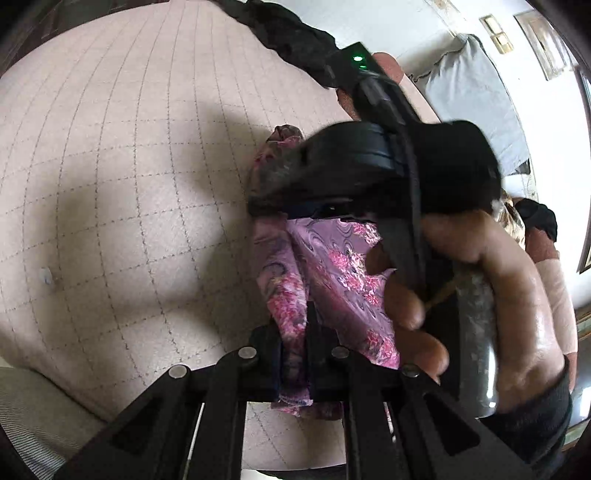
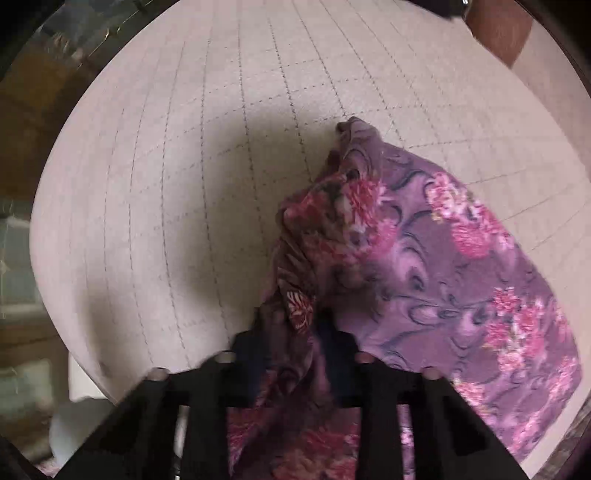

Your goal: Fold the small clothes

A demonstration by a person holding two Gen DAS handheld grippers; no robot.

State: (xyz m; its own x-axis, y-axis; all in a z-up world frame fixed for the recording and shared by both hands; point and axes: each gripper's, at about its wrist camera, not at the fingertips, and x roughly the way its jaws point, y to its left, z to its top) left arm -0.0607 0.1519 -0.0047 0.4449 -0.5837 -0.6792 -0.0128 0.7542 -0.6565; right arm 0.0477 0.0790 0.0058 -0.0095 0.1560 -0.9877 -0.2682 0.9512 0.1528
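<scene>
Nearby, right gripper (image 1: 369, 166) overhangs floral garment (image 1: 332, 266).

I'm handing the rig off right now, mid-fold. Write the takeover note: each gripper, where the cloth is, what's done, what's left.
Left gripper: shut on the purple floral garment, pinching a bunched edge.
Right gripper: shut on the same garment, fabric gathered between its fingers. In the left wrist view it sits close ahead of the left gripper, held by the right hand.
Garment: partly lifted, draping from both grips onto the pink checked table cover. A dark cloth lies at the far edge.
Done: both grips taken.
Left: no neat fold visible yet; lay it flat, fold, release.
</scene>
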